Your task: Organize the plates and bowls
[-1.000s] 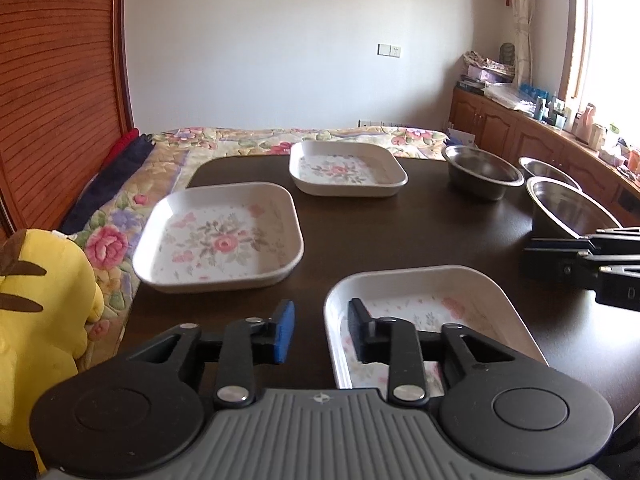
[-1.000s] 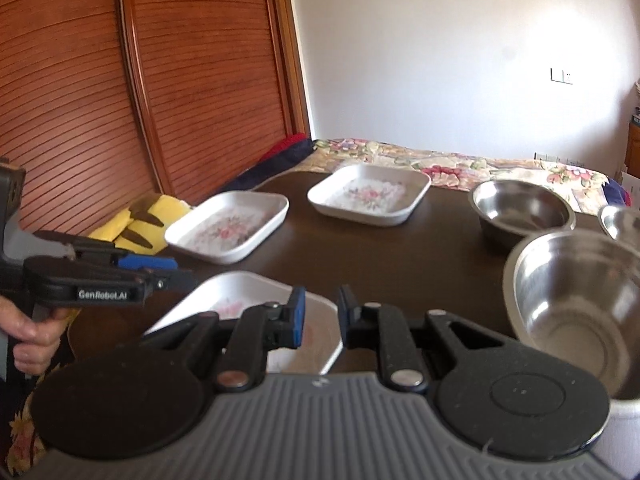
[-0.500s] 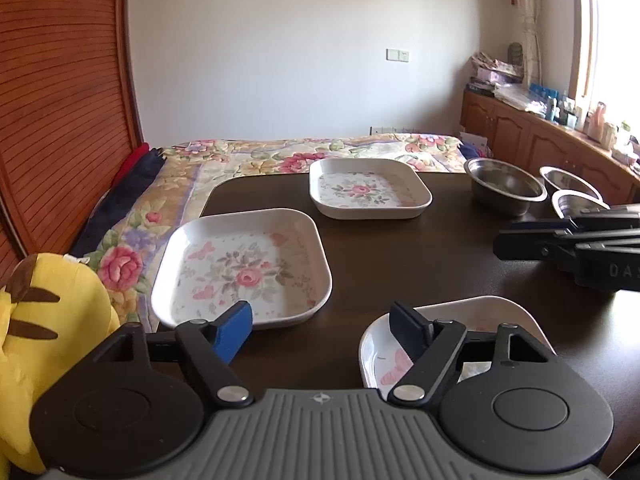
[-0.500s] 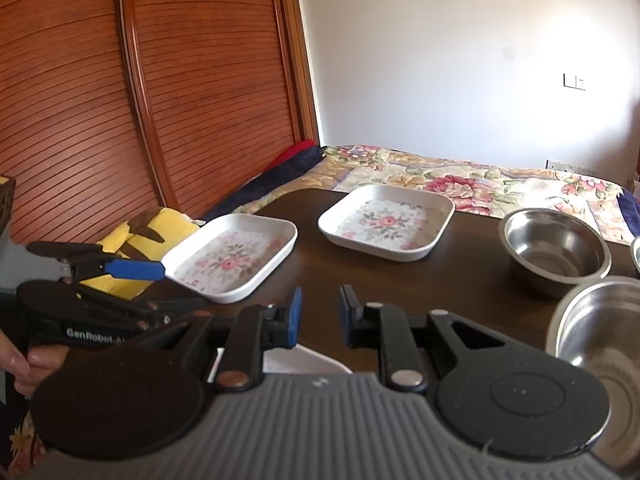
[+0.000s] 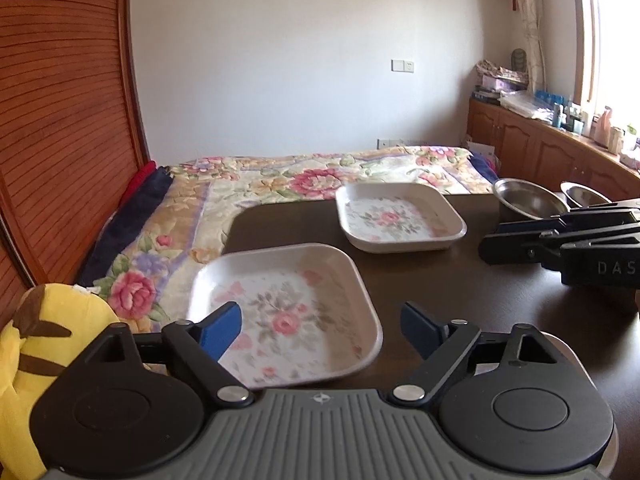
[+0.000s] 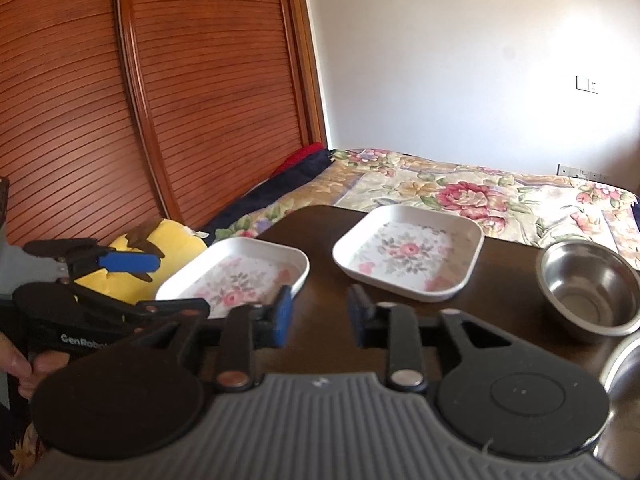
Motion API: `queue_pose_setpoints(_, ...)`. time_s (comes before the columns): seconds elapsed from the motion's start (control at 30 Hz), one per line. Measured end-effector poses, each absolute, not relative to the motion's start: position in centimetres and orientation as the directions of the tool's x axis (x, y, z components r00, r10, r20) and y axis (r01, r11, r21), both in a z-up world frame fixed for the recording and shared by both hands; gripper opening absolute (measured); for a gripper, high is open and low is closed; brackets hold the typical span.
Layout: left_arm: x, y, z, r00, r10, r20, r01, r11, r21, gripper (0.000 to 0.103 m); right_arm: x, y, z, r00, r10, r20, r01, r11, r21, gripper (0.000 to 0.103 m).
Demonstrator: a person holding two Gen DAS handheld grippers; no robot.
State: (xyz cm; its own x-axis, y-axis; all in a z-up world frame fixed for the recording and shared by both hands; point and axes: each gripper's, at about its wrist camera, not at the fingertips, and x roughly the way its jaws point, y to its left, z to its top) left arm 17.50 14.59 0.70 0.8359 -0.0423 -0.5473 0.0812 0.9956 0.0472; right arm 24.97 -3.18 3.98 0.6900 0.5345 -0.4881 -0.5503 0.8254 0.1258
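Left gripper point(image 5: 320, 328) raised and widened, near floral plate point(image 5: 288, 312) just ahead

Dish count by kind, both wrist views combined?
Plates: 3, near, far, and a rim sliver under the left gripper
Bowls: 3, two at the far right, one cut off by the frame edge
Total: 6
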Motion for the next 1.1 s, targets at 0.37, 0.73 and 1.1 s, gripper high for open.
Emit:
queue_pose_setpoints(0.37, 19.7, 19.2, 0.5, 0.840, -0.001, -0.543, 0.023, 0.999, 0.033, 0.094, 27.4, 0.5, 3.1, 0.638, 0.531, -0.558, -0.578, 0.809, 0.108, 0.059)
queue_pose_setpoints(0.73, 22.1, 22.9, -1.1, 0.802, -0.009, -0.598, 0.015, 1.000, 0.004, 0.083, 29.8, 3.2, 1.2, 0.560, 0.531, -0.635, -0.584, 0.797, 0.151, 0.058)
queue_pose_setpoints(1.1, 23.4, 25.0, -2.6, 0.755, -0.059, -0.653, 0.017, 0.997, -0.069, 0.045, 30.8, 4.5, -0.1, 0.504, 0.529, -0.682, -0.597, 0.785, 0.167, 0.033)
